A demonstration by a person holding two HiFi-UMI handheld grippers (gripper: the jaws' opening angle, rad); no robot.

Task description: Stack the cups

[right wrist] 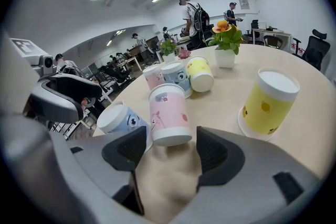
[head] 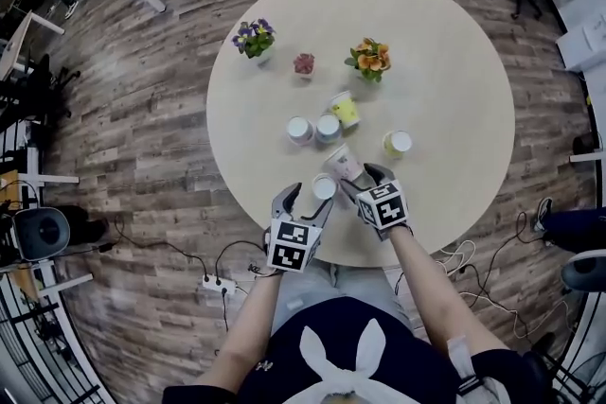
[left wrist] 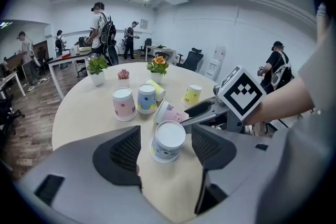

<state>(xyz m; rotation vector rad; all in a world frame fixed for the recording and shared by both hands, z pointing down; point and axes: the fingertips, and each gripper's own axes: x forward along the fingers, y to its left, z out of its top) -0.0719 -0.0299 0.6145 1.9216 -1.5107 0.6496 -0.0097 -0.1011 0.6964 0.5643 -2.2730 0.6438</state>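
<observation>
Several paper cups stand on the round table (head: 454,61). An upside-down blue cup (head: 324,187) (left wrist: 168,140) sits between the jaws of my left gripper (head: 305,202) (left wrist: 165,153), which is open around it. A pink cup (head: 343,162) (right wrist: 169,113) is tilted over, its wide rim toward my right gripper (head: 365,182) (right wrist: 170,153), also open and just short of it. Beyond stand an upside-down pink cup (head: 299,130) (left wrist: 124,103), a blue cup (head: 328,128) (left wrist: 147,98), a yellow cup on its side (head: 346,109) and an upside-down yellow cup (head: 398,143) (right wrist: 266,102).
Two potted flowers (head: 254,38) (head: 369,58) and a small pink plant (head: 304,63) stand at the table's far side. The near table edge lies just under both grippers. Desks, office chairs and people fill the room behind.
</observation>
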